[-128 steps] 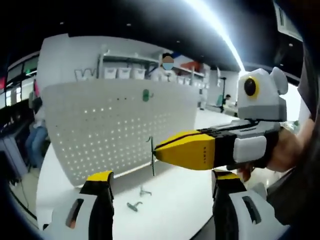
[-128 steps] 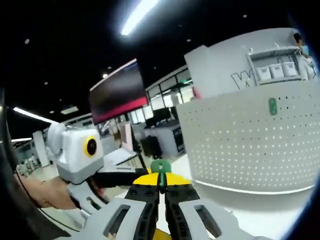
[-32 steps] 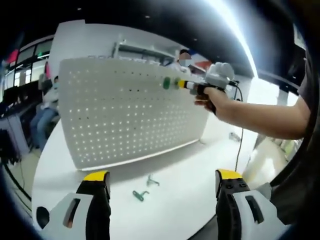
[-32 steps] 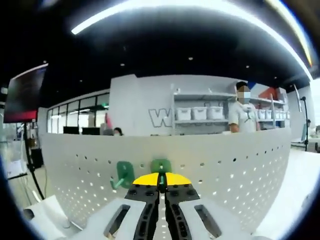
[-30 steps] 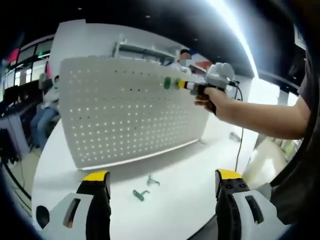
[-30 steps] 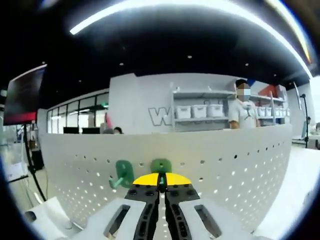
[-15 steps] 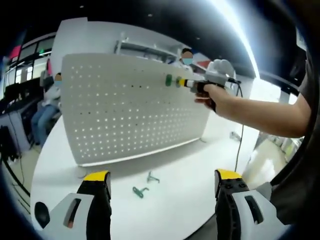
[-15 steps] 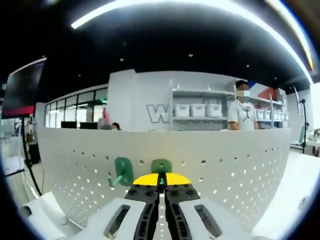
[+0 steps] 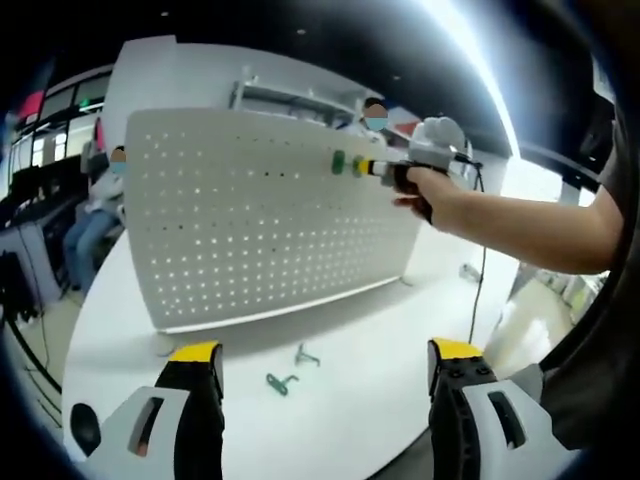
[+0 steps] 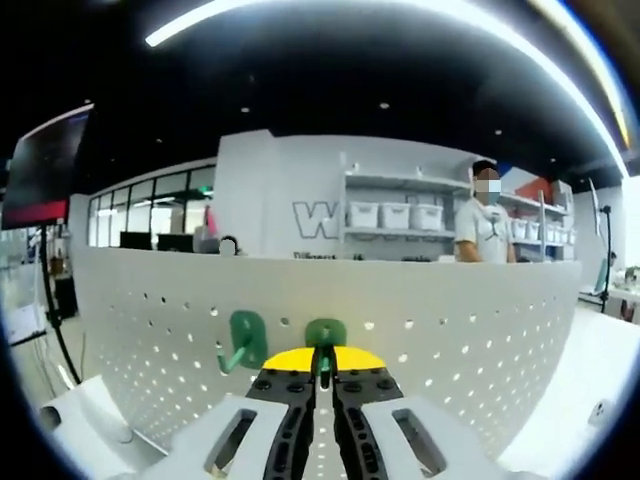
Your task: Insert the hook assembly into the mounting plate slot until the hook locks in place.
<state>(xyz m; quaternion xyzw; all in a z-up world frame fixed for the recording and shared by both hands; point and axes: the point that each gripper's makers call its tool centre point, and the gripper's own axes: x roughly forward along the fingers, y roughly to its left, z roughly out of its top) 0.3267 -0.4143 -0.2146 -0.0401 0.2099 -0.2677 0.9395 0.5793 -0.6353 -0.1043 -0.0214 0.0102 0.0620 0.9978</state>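
Moved: right gripper (image 10: 322,372) went from the table up to the pegboard (image 9: 260,230)
Right: clamps green hook (image 10: 324,335), at board face
Left gripper (image 9: 320,370): open
Table (image 9: 370,330): white, spare hooks (image 9: 290,370)
Writing: "W" (image 10: 308,219) on wall

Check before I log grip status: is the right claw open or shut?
Shut. In the right gripper view, the right claw has its jaws pressed together on the green hook at the pegboard.

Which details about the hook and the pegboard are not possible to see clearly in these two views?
- Right gripper view: the right gripper covers the lower part of the green hook, so its seating in the pegboard is hidden.
- Left gripper view: the same hook is too small to judge locking.
- Left gripper view: the two loose hooks on the table are too small for their shape.
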